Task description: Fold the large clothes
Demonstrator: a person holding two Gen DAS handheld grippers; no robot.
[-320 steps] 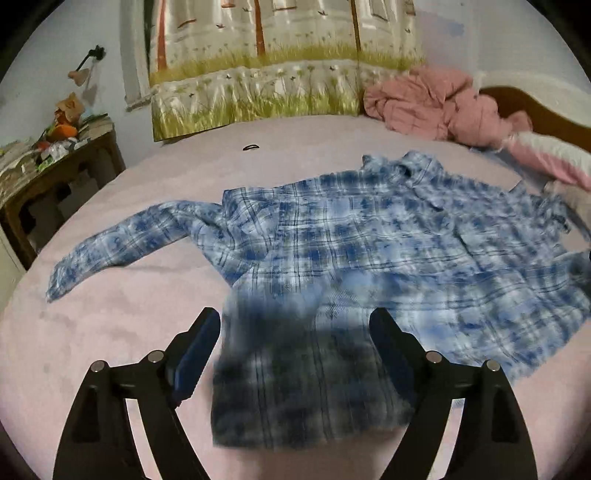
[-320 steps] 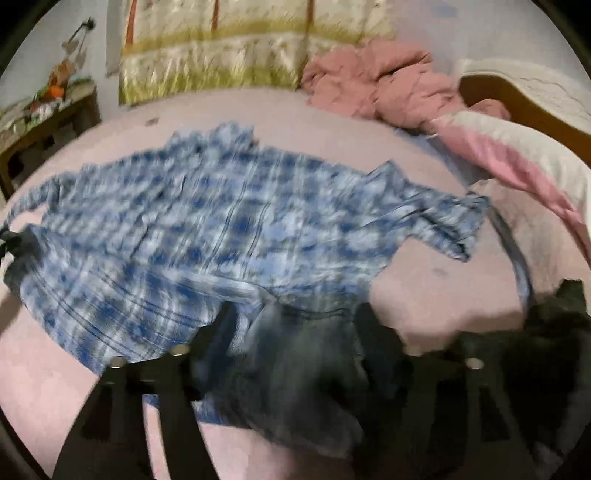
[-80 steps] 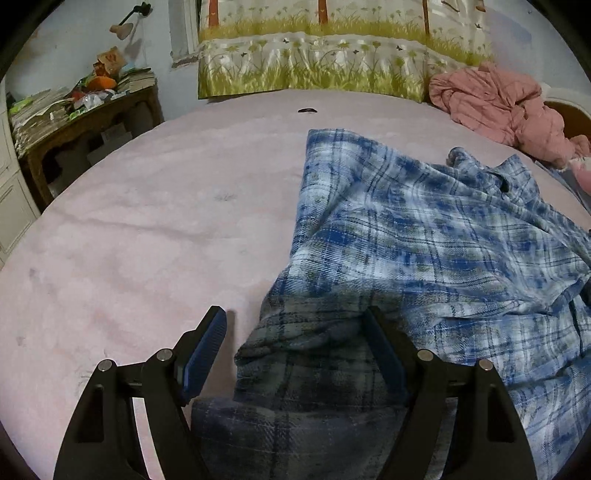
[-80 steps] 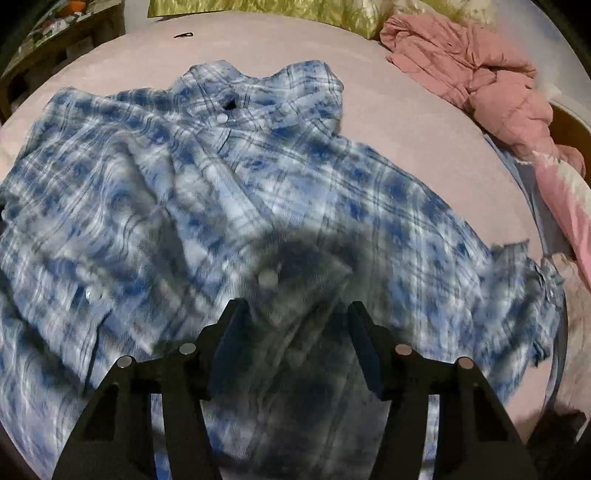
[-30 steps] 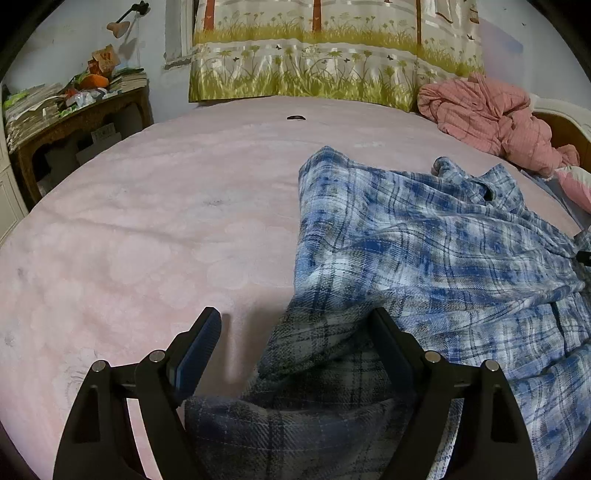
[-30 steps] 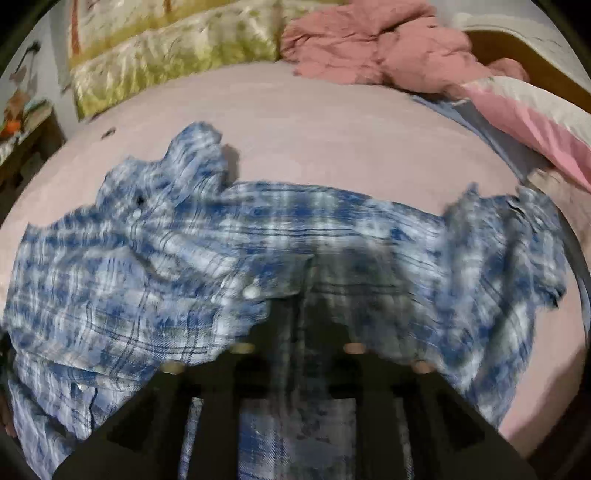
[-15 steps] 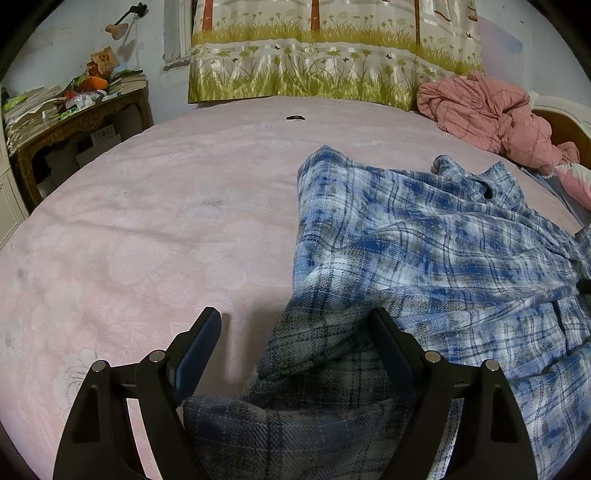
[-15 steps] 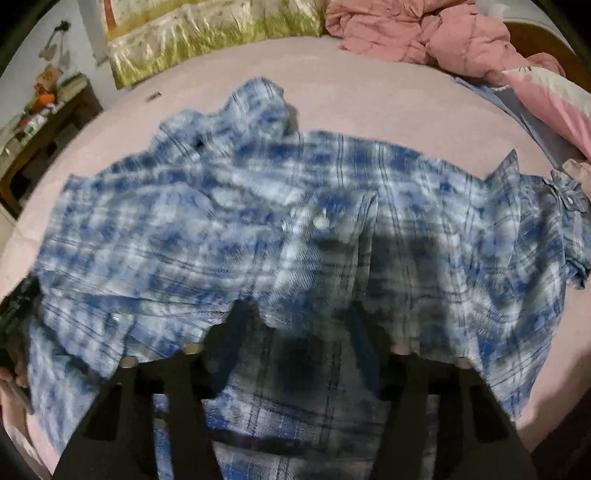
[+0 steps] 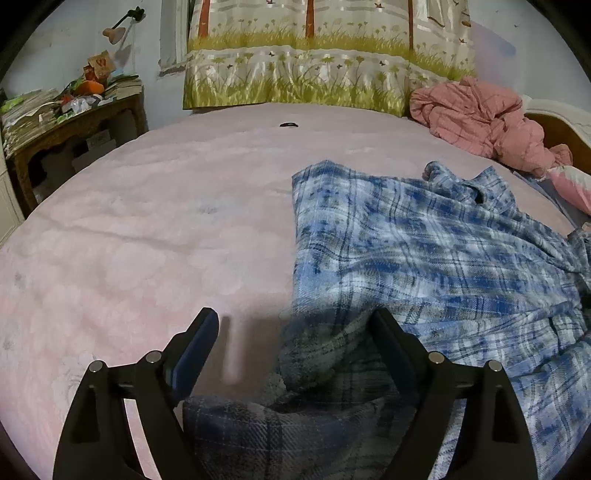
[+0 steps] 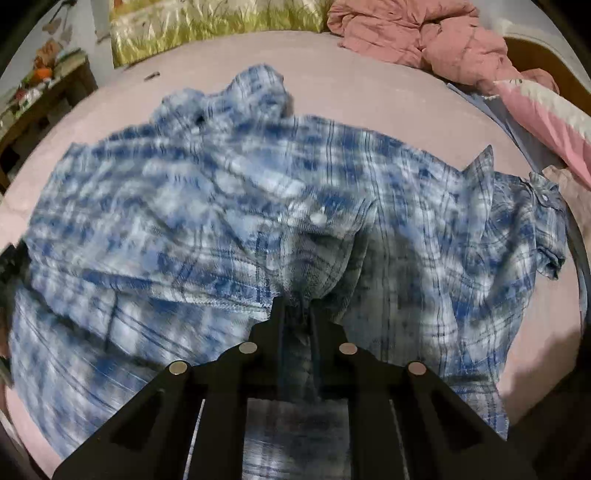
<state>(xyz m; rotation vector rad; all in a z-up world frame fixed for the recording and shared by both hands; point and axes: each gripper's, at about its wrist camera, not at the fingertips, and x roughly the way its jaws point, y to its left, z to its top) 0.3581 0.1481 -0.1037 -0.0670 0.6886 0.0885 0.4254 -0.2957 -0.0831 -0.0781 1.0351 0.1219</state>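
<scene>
Right jaws pinched on plaid shirt (image 10: pixel 229 206)

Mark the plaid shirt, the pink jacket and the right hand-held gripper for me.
plaid shirt (image 9: pixel 424 251), left wrist view, folded body panel.
pink jacket (image 9: pixel 476 110), left wrist view, crumpled middle.
right hand-held gripper (image 10: pixel 297 314), right wrist view, fingertips pinching cloth.

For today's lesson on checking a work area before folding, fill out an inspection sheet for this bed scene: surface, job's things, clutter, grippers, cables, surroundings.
Surface: pink bedspread, bare on the left side.
Job's things: blue plaid shirt, rumpled, left sleeve folded in, collar away from the cameras.
Clutter: pink jacket bunched by the headboard; small dark item on the bedspread, too small to identify.
Grippers: left gripper open over the shirt's edge; right gripper shut on the shirt.
Cables: nothing seen.
Surroundings: meadow-print curtain; wooden side table piled with papers; wall lamp.
</scene>
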